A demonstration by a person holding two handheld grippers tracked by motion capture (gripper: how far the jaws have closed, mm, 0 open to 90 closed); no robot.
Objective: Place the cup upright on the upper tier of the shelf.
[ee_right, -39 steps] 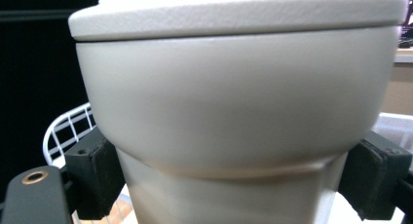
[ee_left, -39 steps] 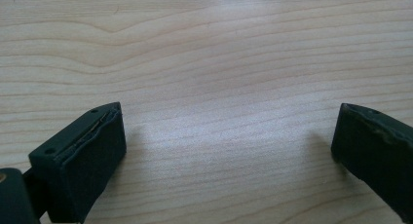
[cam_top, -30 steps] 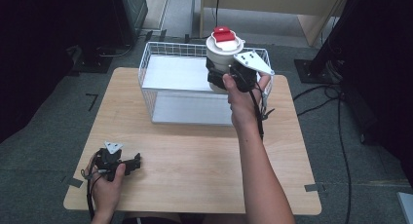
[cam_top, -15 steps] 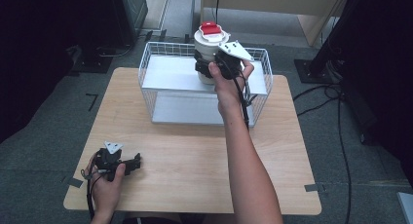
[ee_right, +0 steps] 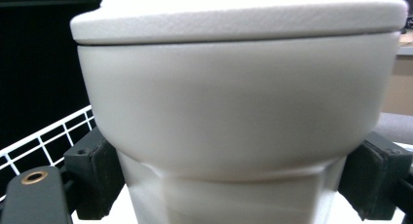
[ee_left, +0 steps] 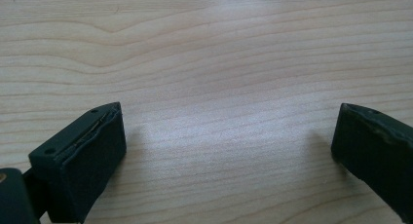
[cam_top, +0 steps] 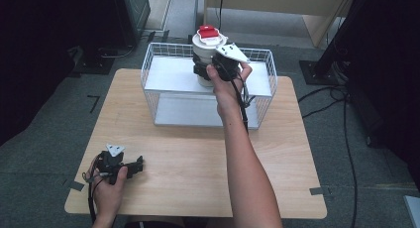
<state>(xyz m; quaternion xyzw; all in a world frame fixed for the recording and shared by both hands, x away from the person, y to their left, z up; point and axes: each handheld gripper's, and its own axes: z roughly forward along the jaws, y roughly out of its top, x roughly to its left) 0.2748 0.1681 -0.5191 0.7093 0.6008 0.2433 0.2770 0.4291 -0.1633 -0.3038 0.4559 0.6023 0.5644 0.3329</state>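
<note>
A white cup-shaped container (cam_top: 207, 59) with a white lid and a red tab on top hangs above the white wire basket (cam_top: 163, 52). My right gripper (cam_top: 205, 70) is shut on its lower body; in the right gripper view both black pads (ee_right: 95, 173) press the container (ee_right: 234, 112) from either side. Near the table's front left corner my left gripper (cam_top: 137, 164) lies in a hand, open. In the left gripper view its jaws stand wide apart over bare wood, and my left gripper (ee_left: 229, 156) holds nothing.
The wire basket has a white shelf (cam_top: 168, 74) at the top and a white floor (cam_top: 188, 111) below. It stands at the back of the light wooden table (cam_top: 188, 163). Dark equipment and cables lie on the grey floor around the table.
My right gripper has carried the container to the left and farther back, from the basket's right corner to above its rear middle. The left gripper has stayed still.
</note>
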